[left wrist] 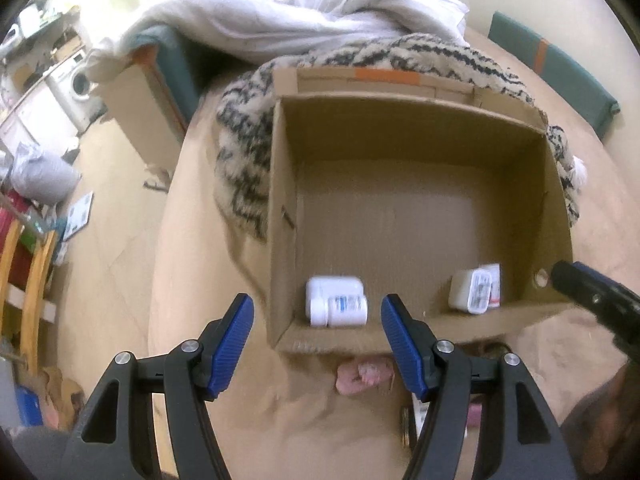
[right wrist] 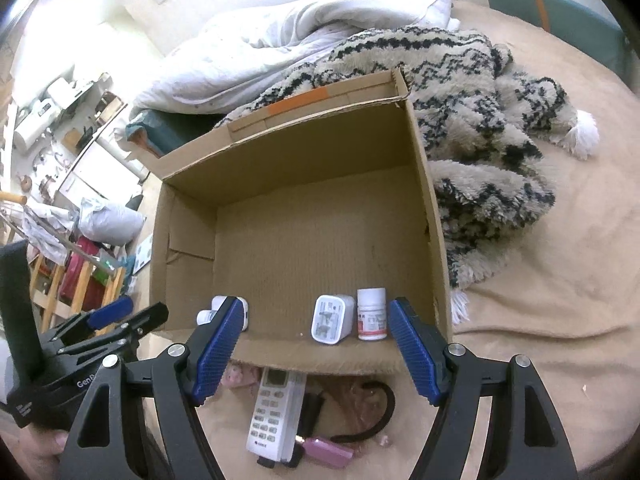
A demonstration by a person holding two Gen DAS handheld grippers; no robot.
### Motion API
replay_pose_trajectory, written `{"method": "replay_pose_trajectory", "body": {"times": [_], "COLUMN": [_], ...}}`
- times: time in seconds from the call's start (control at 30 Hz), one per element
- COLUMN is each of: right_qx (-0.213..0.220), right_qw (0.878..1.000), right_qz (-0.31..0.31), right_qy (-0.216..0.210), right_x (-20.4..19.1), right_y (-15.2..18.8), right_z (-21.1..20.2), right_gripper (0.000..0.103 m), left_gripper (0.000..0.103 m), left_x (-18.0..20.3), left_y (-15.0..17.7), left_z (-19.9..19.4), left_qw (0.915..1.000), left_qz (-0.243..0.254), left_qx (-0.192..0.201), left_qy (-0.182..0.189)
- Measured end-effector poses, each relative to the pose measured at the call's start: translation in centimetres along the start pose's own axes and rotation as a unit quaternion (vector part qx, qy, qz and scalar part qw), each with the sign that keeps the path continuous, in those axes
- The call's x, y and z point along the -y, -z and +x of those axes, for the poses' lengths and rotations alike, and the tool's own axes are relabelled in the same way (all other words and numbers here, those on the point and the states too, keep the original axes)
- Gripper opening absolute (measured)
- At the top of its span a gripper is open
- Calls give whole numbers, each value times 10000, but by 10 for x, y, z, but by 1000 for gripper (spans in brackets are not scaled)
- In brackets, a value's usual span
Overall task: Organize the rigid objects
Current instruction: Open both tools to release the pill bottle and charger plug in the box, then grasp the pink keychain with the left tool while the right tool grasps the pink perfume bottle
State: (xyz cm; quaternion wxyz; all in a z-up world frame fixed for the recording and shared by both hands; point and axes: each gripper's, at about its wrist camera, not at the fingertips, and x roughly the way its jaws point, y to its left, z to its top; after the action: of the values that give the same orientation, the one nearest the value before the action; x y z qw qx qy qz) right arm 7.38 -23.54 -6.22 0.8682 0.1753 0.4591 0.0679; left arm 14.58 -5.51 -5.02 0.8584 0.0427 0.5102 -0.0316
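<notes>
An open cardboard box [right wrist: 428,208] stands on the tan bed. By its near wall lie a white plug adapter [right wrist: 333,319] and a white pill bottle [right wrist: 372,314]. Two more white items [left wrist: 336,306] lie at the box's near left corner. My right gripper [right wrist: 316,312] hangs open above the near wall, nothing between its blue pads. My left gripper [left wrist: 318,312] is open too and holds nothing. It hovers over the box's near left corner. Each gripper shows at the edge of the other's view. A white remote control [right wrist: 276,412] lies on the bed in front of the box.
Beside the remote lie a pink item [right wrist: 328,450] and a black cord [right wrist: 384,412]. A fluffy black-patterned blanket [right wrist: 480,140] and a white duvet [right wrist: 288,32] crowd the box's far and right sides. The bed edge drops left to a cluttered floor [left wrist: 80,216].
</notes>
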Motion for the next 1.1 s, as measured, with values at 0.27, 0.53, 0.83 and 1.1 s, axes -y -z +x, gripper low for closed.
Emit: {"method": "replay_pose_trajectory", "body": {"times": [0.27,0.53,0.83,1.1], "right_qx": [-149,-568,-1034,-1231], "right_qw": [9999,9981,9940,9892], "right_qz": [-20,168,345,794], "right_qy": [-38,-179,13,4], "right_x": [-4,-8,-5,13], "right_y": [18,44,51,51], "right_z": [-6,1,28,40], "right_gripper": [79,79,79,79], "left_gripper": [63,63,63,63], "left_x": [-22,-28,-18,10], "left_y": [22,37,46,44], "left_z": [4,12,37,85], "left_qw": [9991,9975,9951,9893], "left_qz": [-339,-491,-393,-237], "left_qx": [-250,-500,-909,-1438], "left_qy": [-11,-24,-42,-79]}}
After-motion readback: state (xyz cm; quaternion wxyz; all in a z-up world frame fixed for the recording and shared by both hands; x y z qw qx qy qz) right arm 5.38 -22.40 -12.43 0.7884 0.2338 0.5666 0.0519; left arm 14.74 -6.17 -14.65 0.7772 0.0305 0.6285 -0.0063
